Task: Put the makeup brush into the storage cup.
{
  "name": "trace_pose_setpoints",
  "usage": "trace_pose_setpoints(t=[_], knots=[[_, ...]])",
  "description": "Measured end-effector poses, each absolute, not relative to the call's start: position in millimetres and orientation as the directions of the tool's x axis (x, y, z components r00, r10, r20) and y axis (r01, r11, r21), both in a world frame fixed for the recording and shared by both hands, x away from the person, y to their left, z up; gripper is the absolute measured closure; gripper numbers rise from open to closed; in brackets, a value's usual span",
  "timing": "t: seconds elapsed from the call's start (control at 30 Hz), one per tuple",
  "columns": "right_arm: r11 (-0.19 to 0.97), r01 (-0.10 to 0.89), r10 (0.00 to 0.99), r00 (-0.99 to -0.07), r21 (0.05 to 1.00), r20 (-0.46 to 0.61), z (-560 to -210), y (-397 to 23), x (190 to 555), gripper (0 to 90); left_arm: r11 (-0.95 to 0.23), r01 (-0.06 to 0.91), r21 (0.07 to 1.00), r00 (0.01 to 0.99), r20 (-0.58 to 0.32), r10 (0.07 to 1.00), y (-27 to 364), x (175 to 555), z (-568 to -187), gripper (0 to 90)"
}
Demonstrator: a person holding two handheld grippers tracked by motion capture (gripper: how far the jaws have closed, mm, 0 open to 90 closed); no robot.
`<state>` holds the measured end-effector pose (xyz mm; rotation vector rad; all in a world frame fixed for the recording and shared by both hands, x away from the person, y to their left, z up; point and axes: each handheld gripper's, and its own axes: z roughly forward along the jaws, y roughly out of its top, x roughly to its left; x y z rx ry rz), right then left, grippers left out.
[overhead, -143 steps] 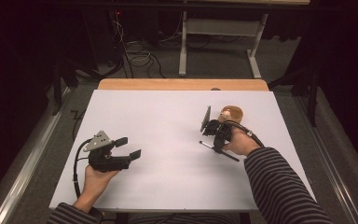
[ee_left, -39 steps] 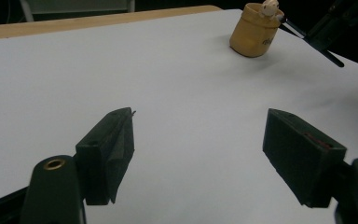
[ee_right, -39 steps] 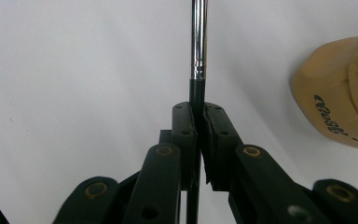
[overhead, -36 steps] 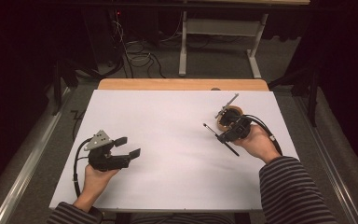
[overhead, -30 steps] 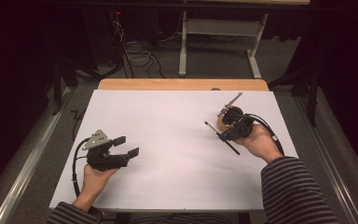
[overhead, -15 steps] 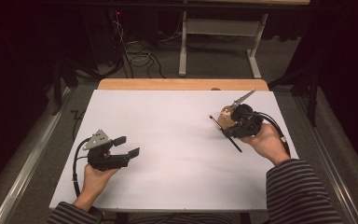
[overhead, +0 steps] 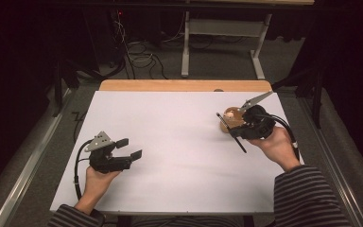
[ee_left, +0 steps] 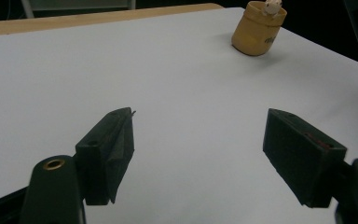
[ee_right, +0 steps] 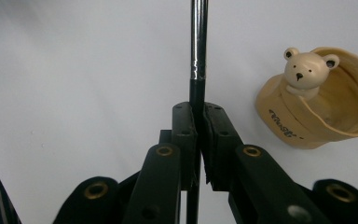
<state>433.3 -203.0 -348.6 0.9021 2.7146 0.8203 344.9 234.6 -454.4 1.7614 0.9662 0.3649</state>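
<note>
Two grippers are held over the white table [overhead: 170,184], one at lower left of the high view, one at right. The left gripper [overhead: 128,148] is kept low near the bottom left, jaws standing wide apart with nothing between them. The right gripper [ee_right: 198,126] is clamped on a thin dark pen [ee_right: 198,42], gripped partway along its shaft. In the high view the pen's [overhead: 231,132] long axis runs diagonally, from upper left to lower right. The tan bear cup [overhead: 231,118] sits just beyond it at right of centre, its mouth tipped toward the gripper; in the right gripper view the cup [ee_right: 307,121] lies right of the pen. The right hand is judged far nearer the cup.

Against the frame about five seconds back, the right gripper is seen shifted rightward and turned; the left is unchanged.
</note>
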Motion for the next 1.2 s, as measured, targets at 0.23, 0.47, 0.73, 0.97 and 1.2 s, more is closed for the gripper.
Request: trace_pose_setpoints(t=[0.23,0.47,0.73,0.97,1.2], knots=[[0.641,0.487,0.6,-0.8,0.593,0.009,-342.9,-209.6,428.2,86.4,-0.127,0.432,0.893,0.626,-0.196,0.755,236.2,344.8,-454.2,25.1],[0.618,0.485,0.606,-0.795,0.62,0.018,-341.8,-217.3,424.9,86.4,-0.127,0.433,0.892,0.624,-0.195,0.756,236.3,345.1,-454.2,25.2],[0.564,0.484,0.632,-0.774,0.669,0.028,-340.7,-231.1,421.2,86.3,-0.131,0.436,0.89,0.622,-0.193,0.759,235.9,345.7,-454.9,25.1],[0.525,0.49,0.665,-0.746,0.696,0.023,-341.6,-241.2,418.9,86.3,-0.136,0.439,0.888,0.625,-0.193,0.756,234.4,346.1,-455.4,25.1],[0.482,0.494,0.685,-0.727,0.724,0.04,-342.5,-246.9,420.5,86.3,-0.138,0.438,0.888,0.624,-0.19,0.758,235.1,345.9,-455.4,25.1]])
